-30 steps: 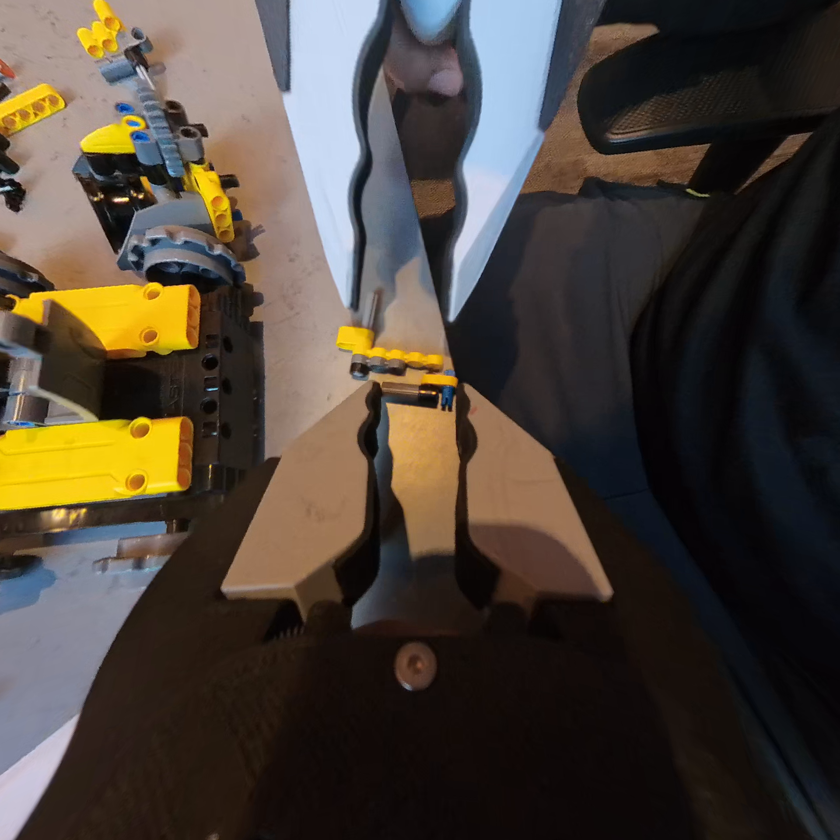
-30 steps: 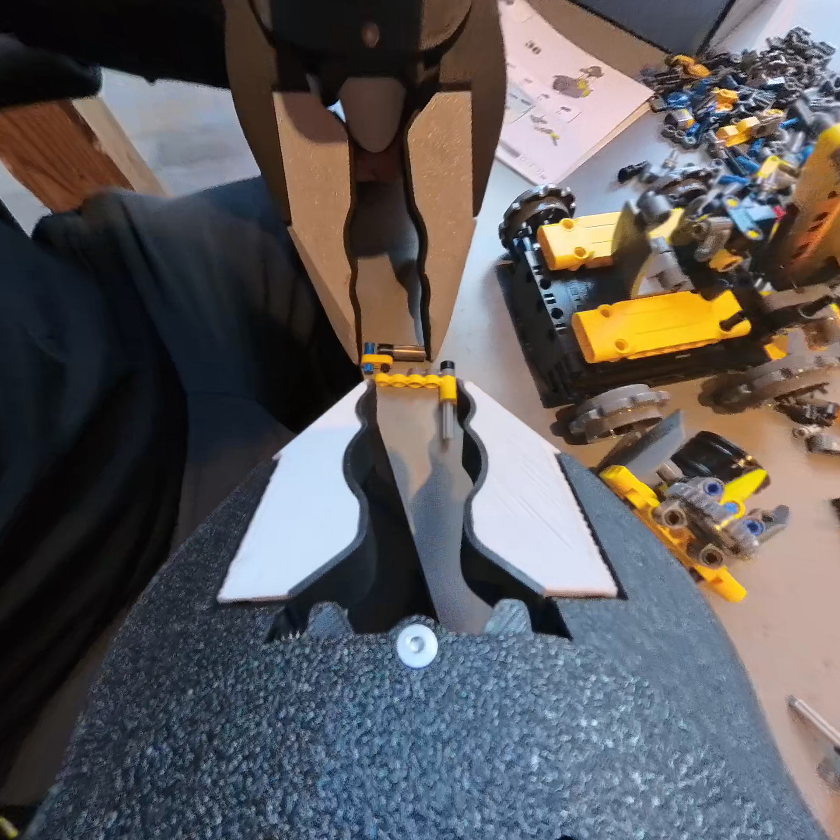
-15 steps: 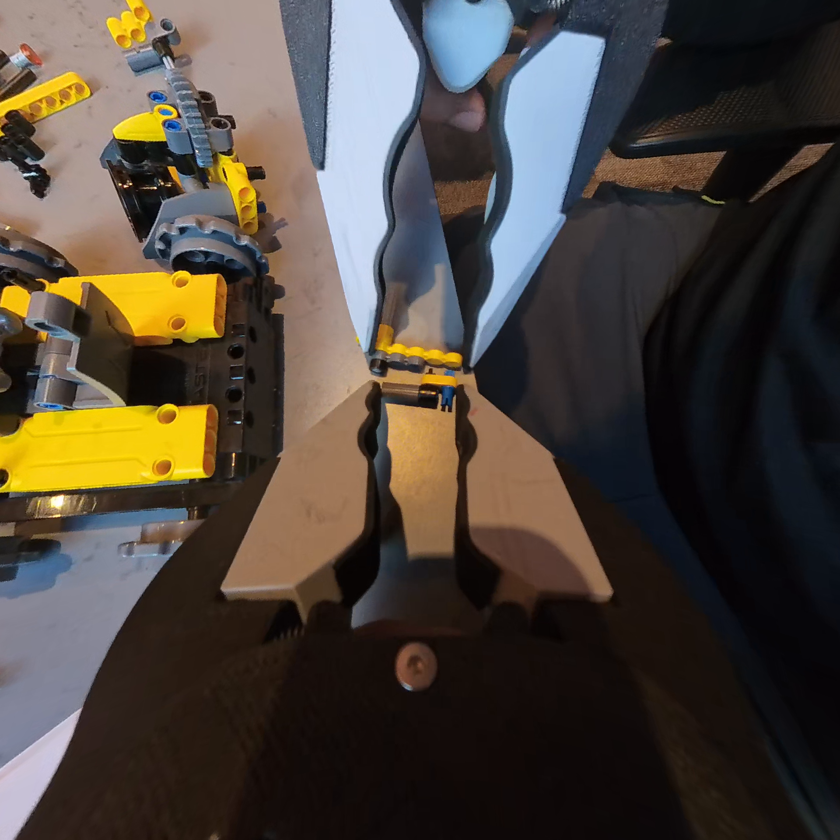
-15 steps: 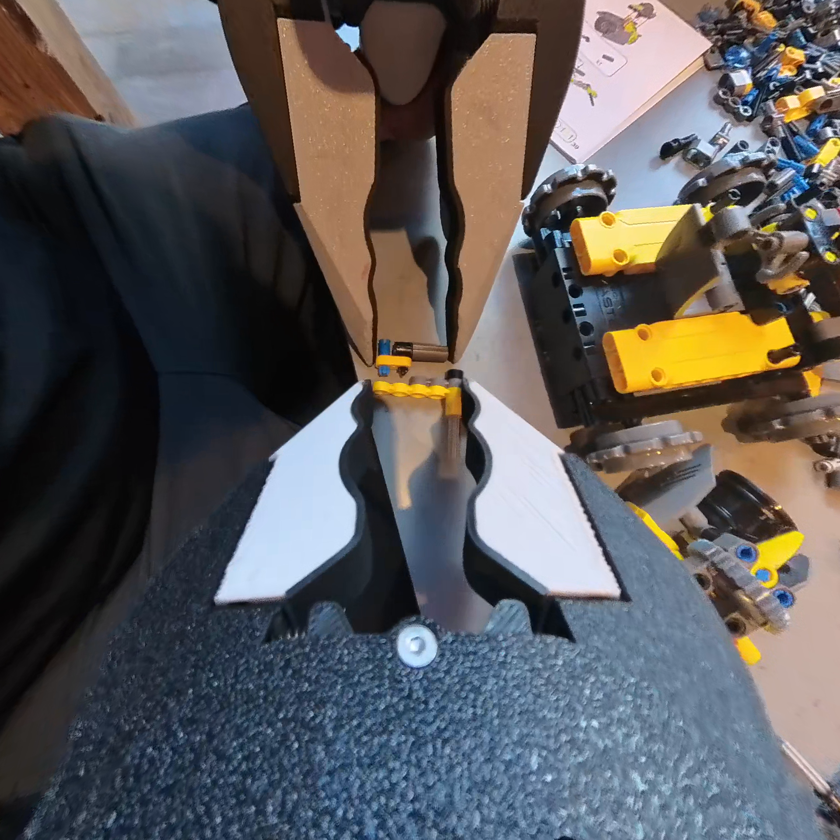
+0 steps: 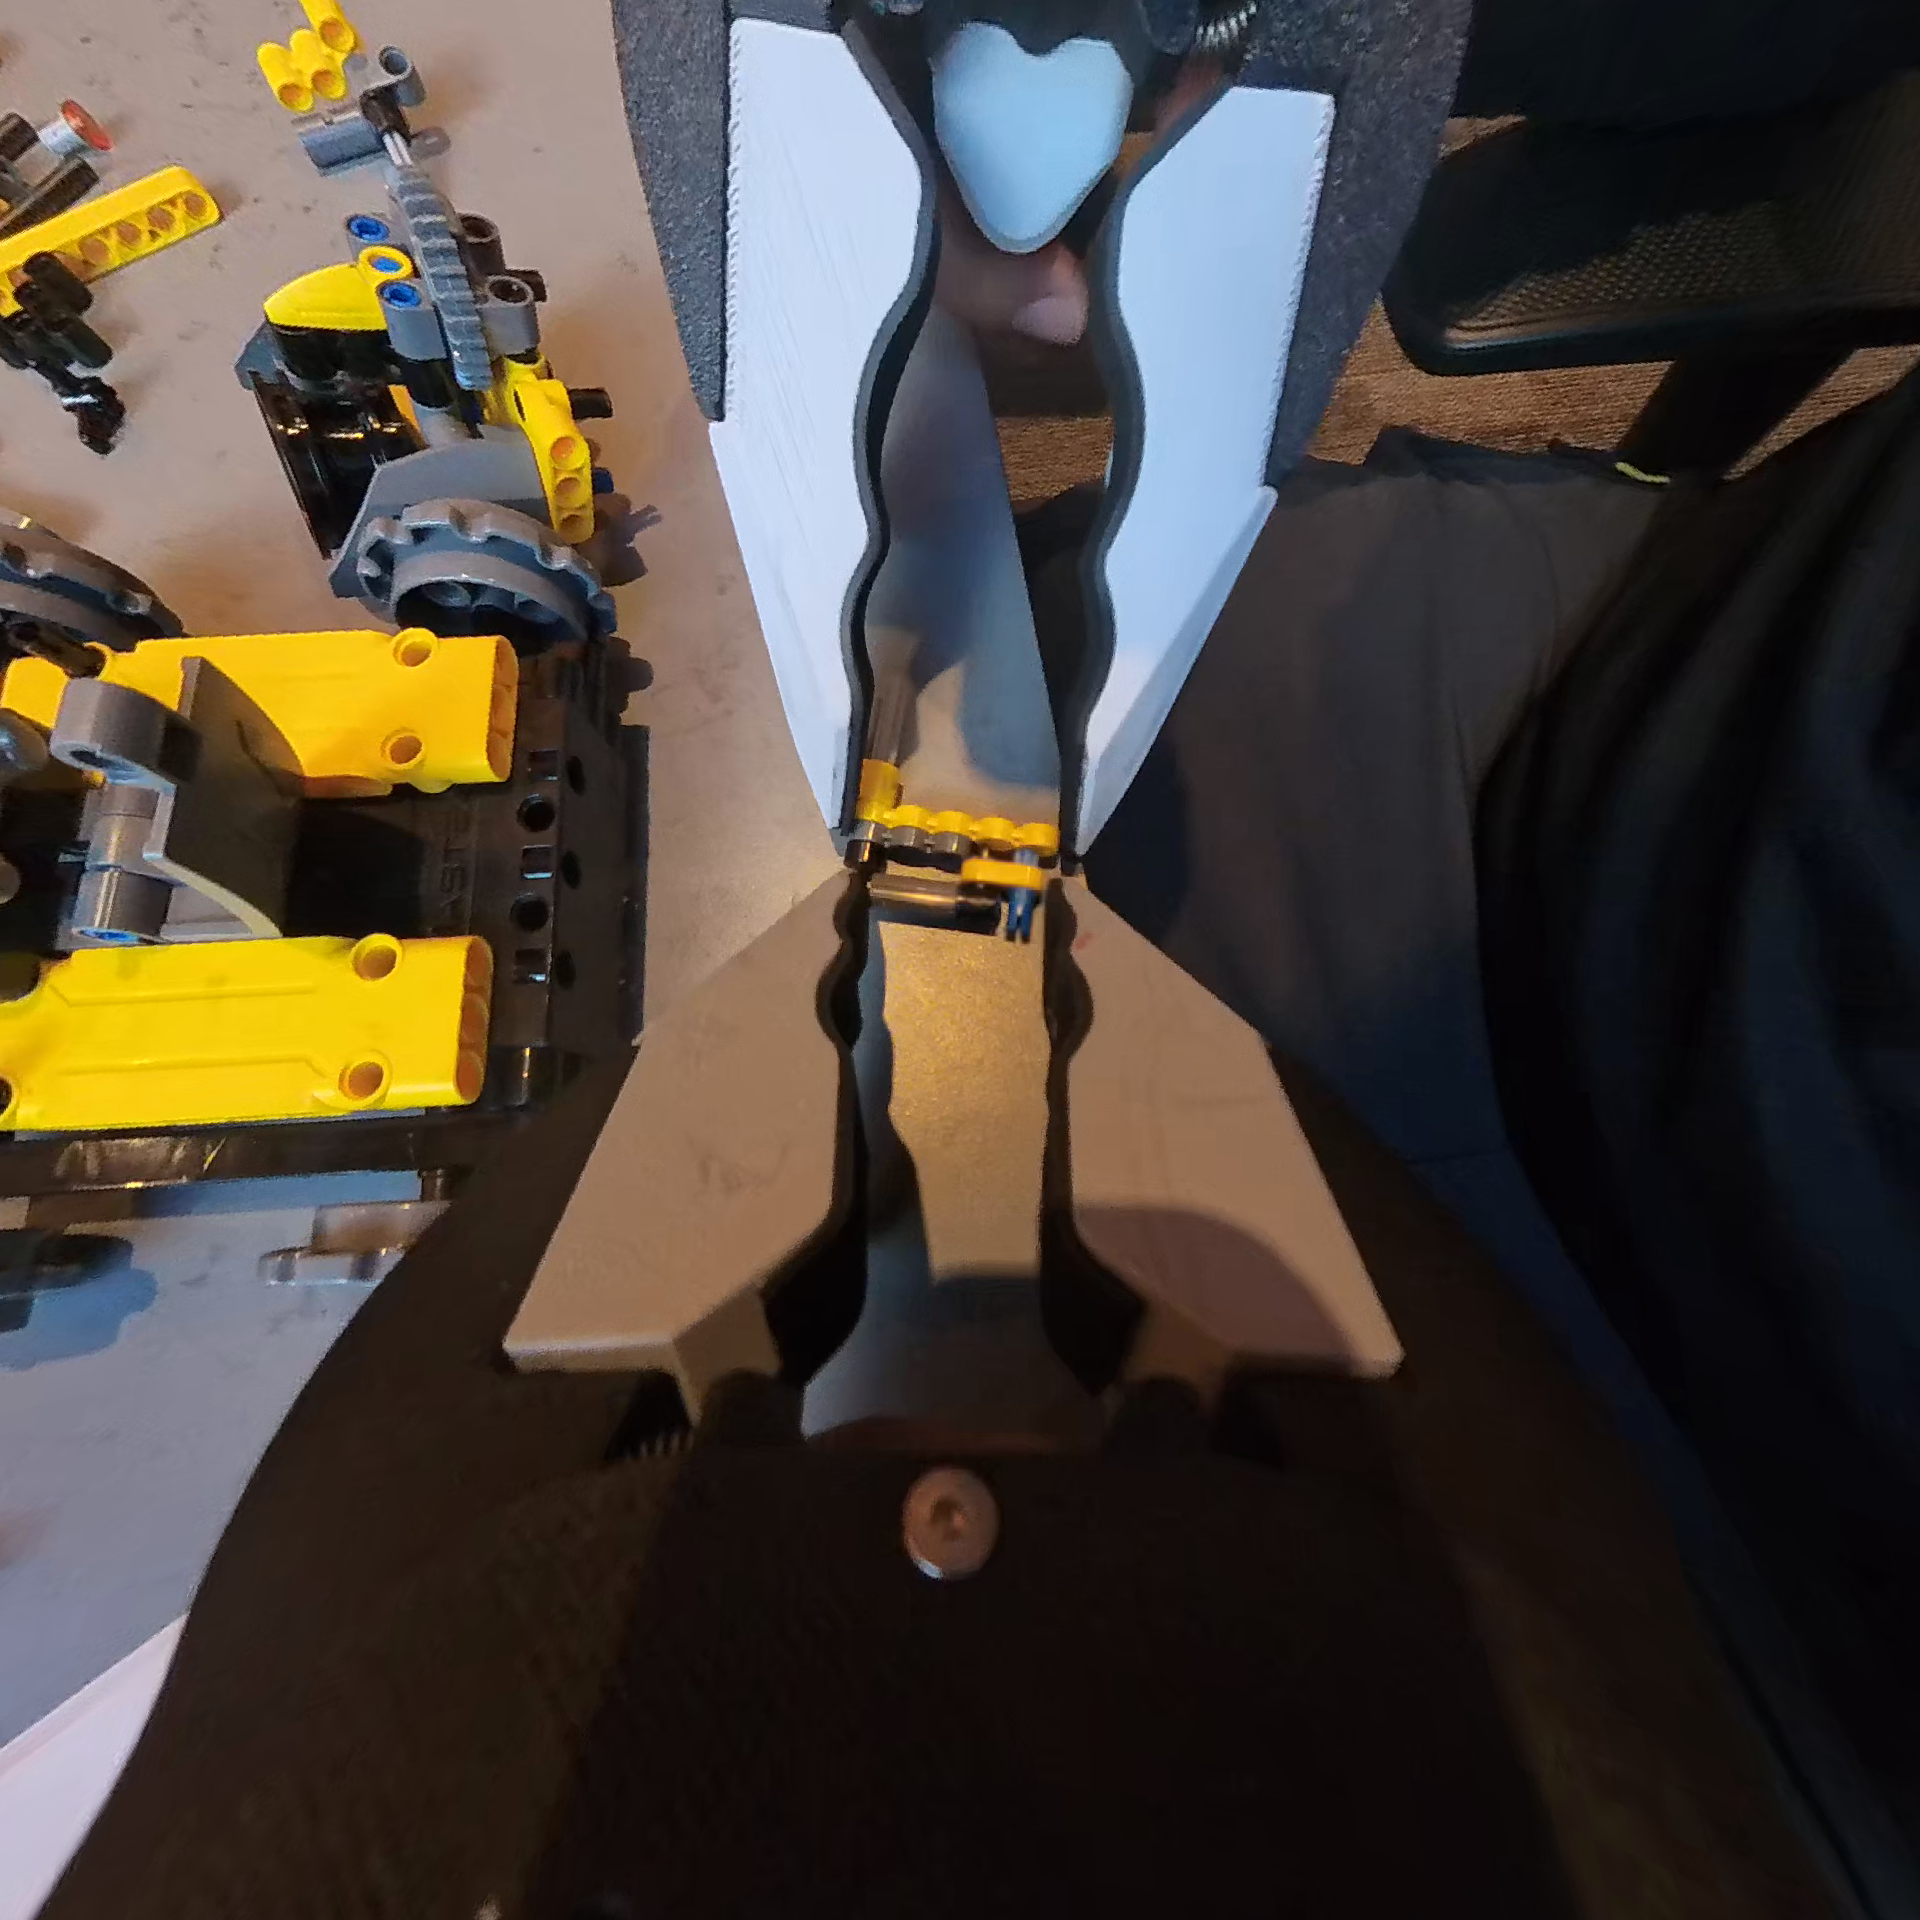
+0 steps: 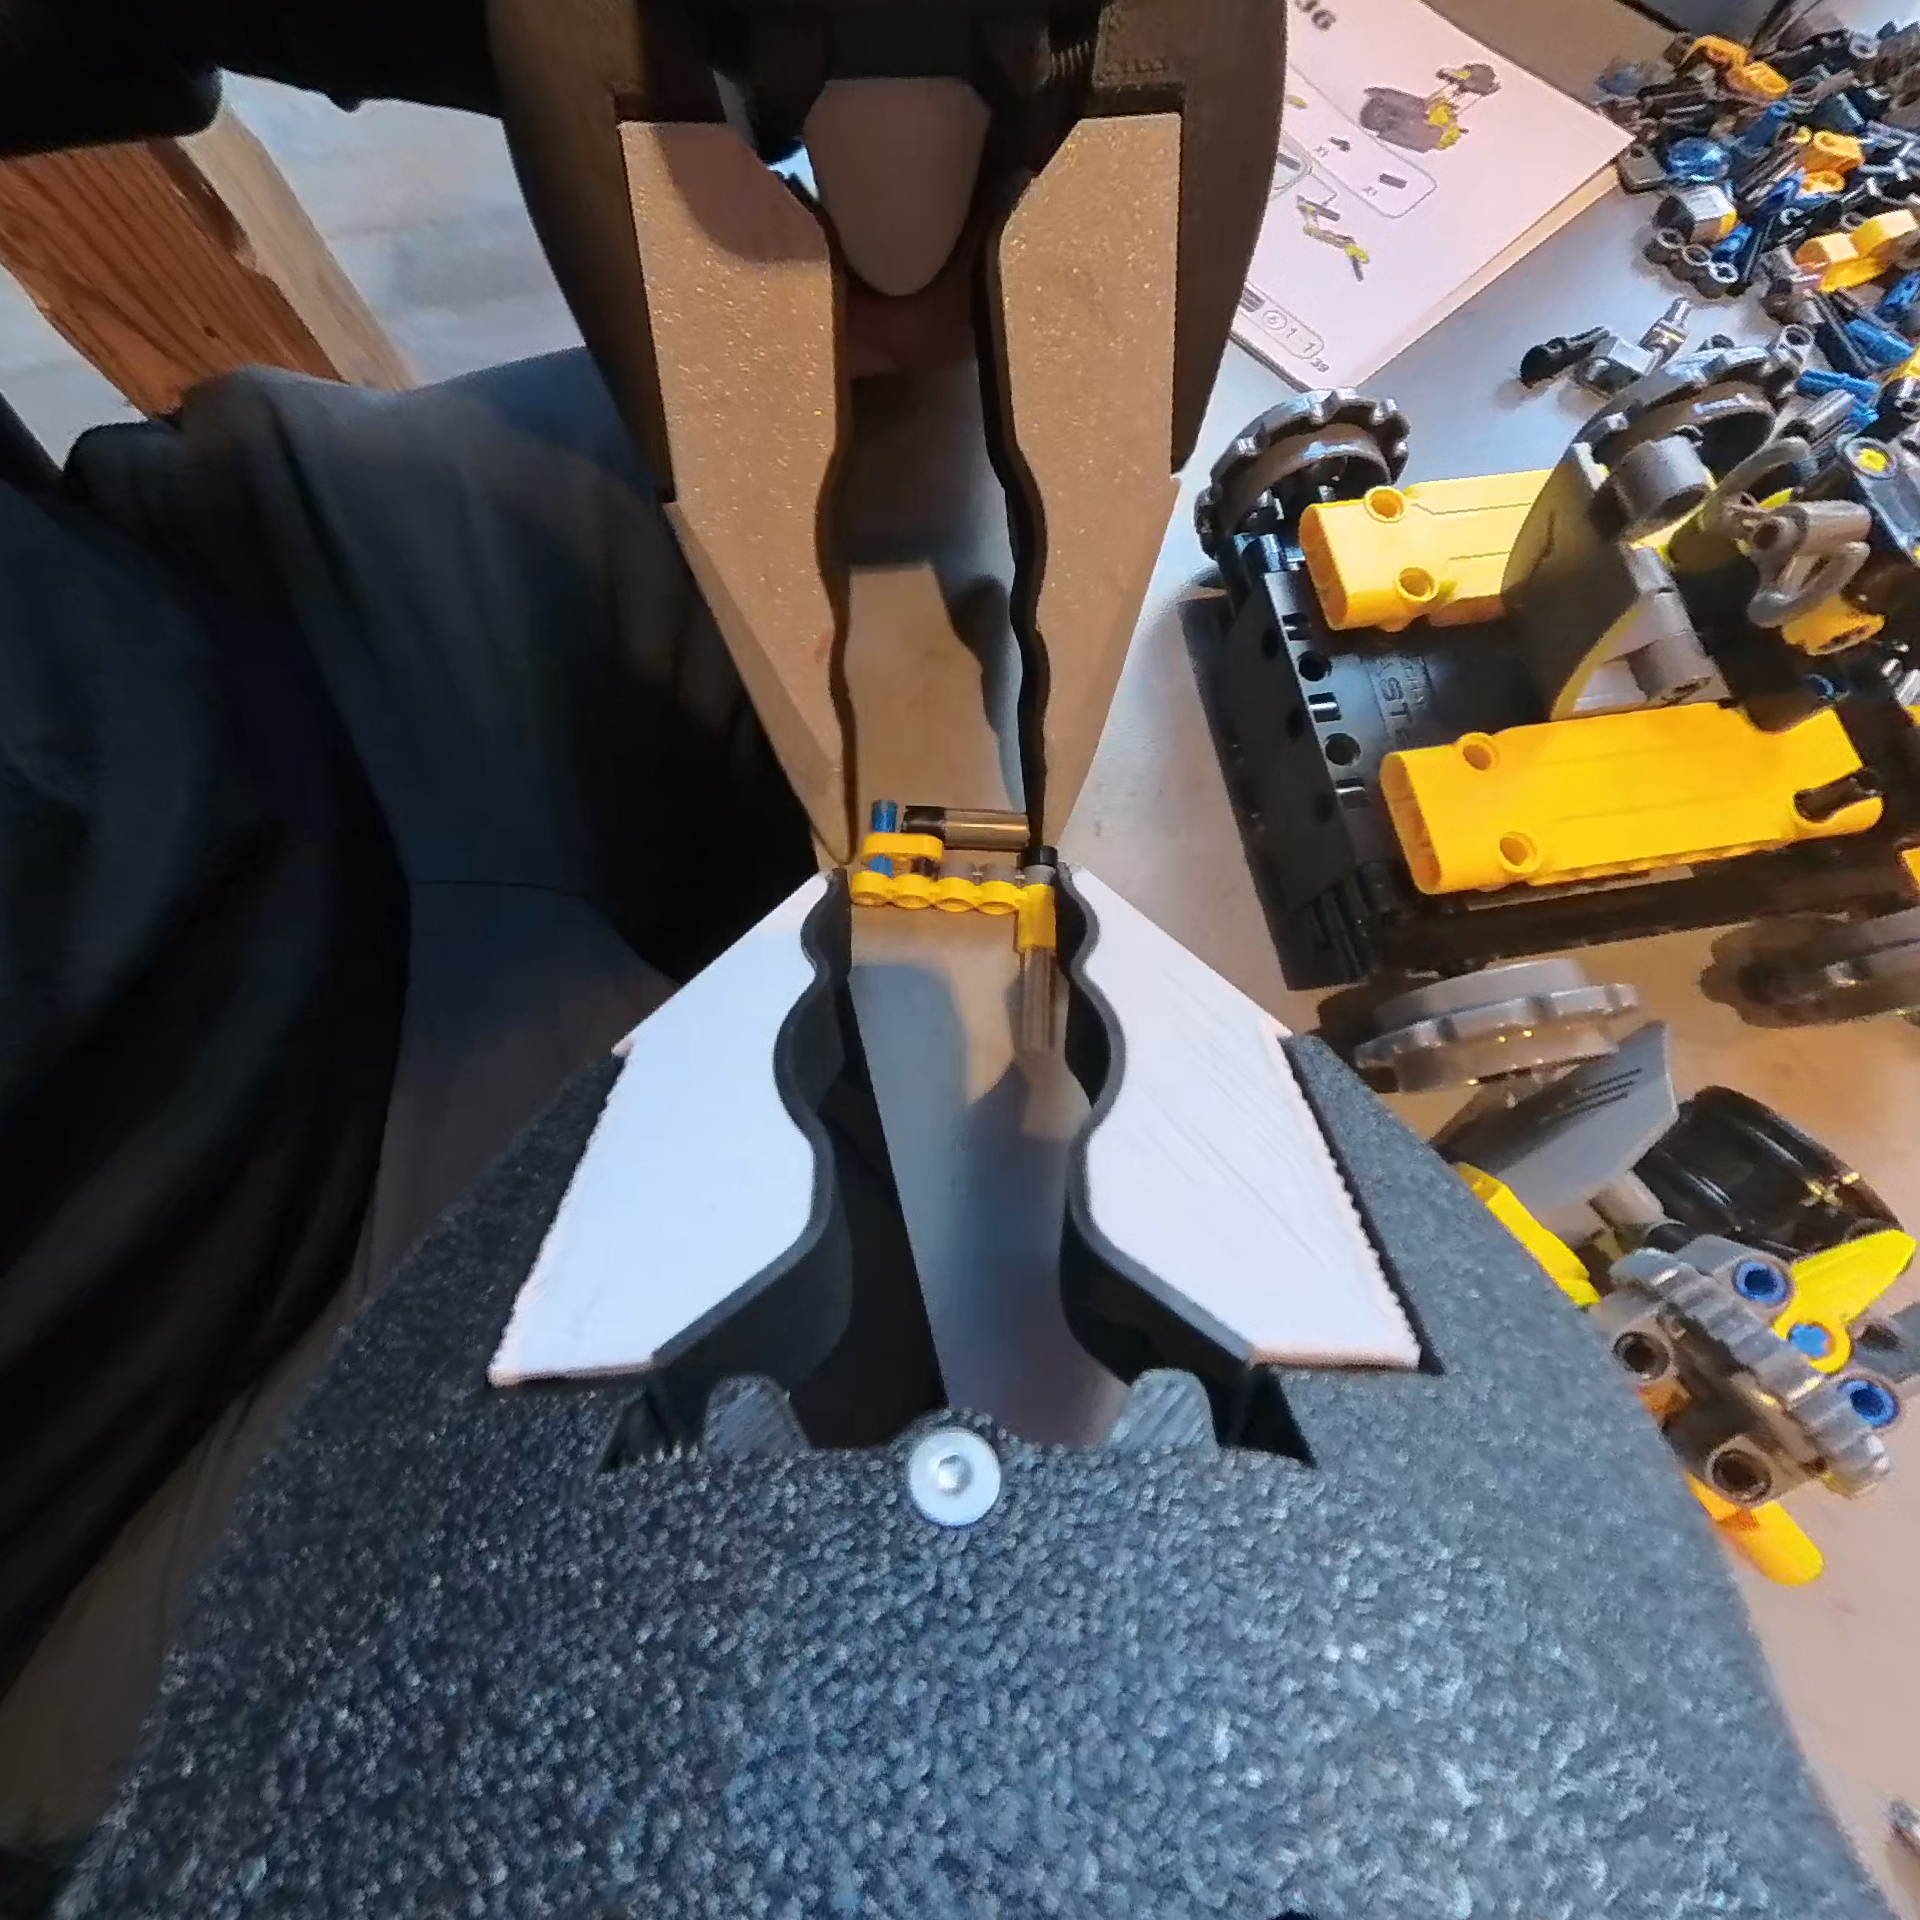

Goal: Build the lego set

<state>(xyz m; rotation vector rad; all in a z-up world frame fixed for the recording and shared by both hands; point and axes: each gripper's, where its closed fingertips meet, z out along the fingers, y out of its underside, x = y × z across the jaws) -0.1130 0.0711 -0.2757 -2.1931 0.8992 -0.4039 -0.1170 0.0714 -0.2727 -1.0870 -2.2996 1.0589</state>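
My left gripper (image 5: 961, 902), with grey fingers, is shut on a small piece (image 5: 951, 891): a dark grey connector with a short yellow link and a blue pin. My right gripper (image 6: 951, 896), with white fingers, is shut on a yellow beam (image 6: 940, 891) with several holes and a grey axle (image 6: 1039, 992) at one end. The grippers face each other tip to tip above the table edge. The small piece (image 6: 951, 831) touches the yellow beam (image 5: 961, 831). In each view the other gripper reaches in from the top.
A partly built yellow and black vehicle model (image 5: 260, 883) (image 6: 1558, 769) stands on the table beside the grippers. A smaller geared subassembly (image 5: 447, 447) (image 6: 1766, 1351) lies near it. An instruction booklet (image 6: 1403, 177) and a pile of loose parts (image 6: 1818, 156) lie farther off. A person's dark-clad lap (image 5: 1455, 831) is on the other side. Less than 4 cm separates the two grippers' tips. Between my right fingertips and the smaller geared subassembly (image 5: 447, 447) there is roughly 9 cm. The right camera catches it too, in the right wrist view (image 6: 1616, 1177).
The two grippers have drawn closer together. The gap between the small piece and the yellow beam has closed, and they now touch.
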